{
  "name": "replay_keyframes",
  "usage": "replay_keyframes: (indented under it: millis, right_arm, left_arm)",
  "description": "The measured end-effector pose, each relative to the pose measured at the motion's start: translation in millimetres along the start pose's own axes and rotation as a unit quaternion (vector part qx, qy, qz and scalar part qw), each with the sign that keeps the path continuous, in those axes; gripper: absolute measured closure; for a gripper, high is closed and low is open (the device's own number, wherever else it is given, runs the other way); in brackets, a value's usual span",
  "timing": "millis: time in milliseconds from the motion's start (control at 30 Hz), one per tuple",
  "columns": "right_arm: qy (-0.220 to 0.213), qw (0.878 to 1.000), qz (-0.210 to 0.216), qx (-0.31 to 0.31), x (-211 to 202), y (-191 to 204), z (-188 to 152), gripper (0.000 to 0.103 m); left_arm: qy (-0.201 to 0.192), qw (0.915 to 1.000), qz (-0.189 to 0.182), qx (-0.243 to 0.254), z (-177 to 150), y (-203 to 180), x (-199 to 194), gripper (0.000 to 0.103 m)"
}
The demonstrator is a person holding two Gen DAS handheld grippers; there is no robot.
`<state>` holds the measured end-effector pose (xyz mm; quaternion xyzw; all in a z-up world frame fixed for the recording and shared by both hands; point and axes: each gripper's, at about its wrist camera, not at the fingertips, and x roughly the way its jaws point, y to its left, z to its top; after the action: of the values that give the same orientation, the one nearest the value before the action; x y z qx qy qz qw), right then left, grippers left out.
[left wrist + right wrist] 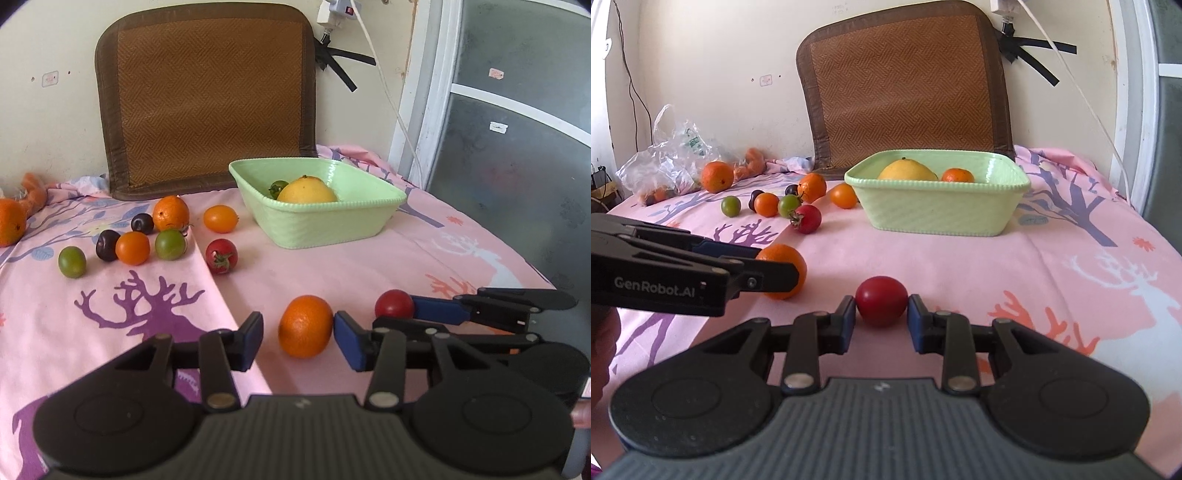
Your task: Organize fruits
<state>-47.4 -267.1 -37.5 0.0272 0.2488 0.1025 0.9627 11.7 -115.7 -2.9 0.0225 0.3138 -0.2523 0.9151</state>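
Left gripper (298, 334) low over the pink cloth (332, 269), jaws spread around a mandarin (305, 325); right pad touches the fruit's side, left pad stands off with a clear gap, so no grip. Right gripper (881, 314) has both blue pads pressed on a dark red tomato (881, 301), which sits on the cloth. The two grippers lie just beside each other, the right one's fingers crossing right of the mandarin. Green basket (295, 221) sits further back, centre, holding a big yellow citrus (307, 190), a small green fruit (277, 188) and, seen from the right wrist, a small orange (957, 175). Open cloth between the grippers and the basket's near wall. Back left cluster: orange (170, 213), orange tomato (220, 219), red tomato with stem (221, 255), green tomato (170, 244), another orange tomato (132, 248), two dark plums (108, 245) (142, 223), green fruit (72, 262), mostly touching or just beside each other. A fold edge in the cloth runs diagonally from the cluster toward the left gripper. Another orange (717, 176) by a plastic bag (668, 155) at the far left. Woven mat (210, 96) leans on the wall behind the basket. Cloth falls away at the right edge near the door frame.
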Motion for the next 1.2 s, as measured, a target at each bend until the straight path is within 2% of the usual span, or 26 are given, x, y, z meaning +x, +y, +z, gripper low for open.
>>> replay_keyframes:
  millis: [133,333,567,1200]
  right_arm:
    - [-0.001,1.000,0.007,0.002,-0.4,-1.3,-0.4,0.063]
    - [-0.002,1.000,-0.001,-0.006,0.2,-1.3,-0.4,0.063]
    - [-0.007,1.000,-0.024,-0.012,-0.4,0.9,-1.1,0.061]
    - [-0.002,0.999,-0.034,-0.015,1.0,4.2,-0.4,0.061]
  left_arm:
    - [-0.009,0.9998,0.017,0.005,-8.6,-1.1,6.4,0.060]
    - [-0.009,0.9993,0.032,0.018,-9.8,-6.2,6.5,0.060]
    - [-0.011,0.9991,0.035,0.023,-10.8,-5.3,5.4,0.060]
    - [-0.011,0.9987,0.036,0.034,-11.9,-4.3,3.9,0.059]
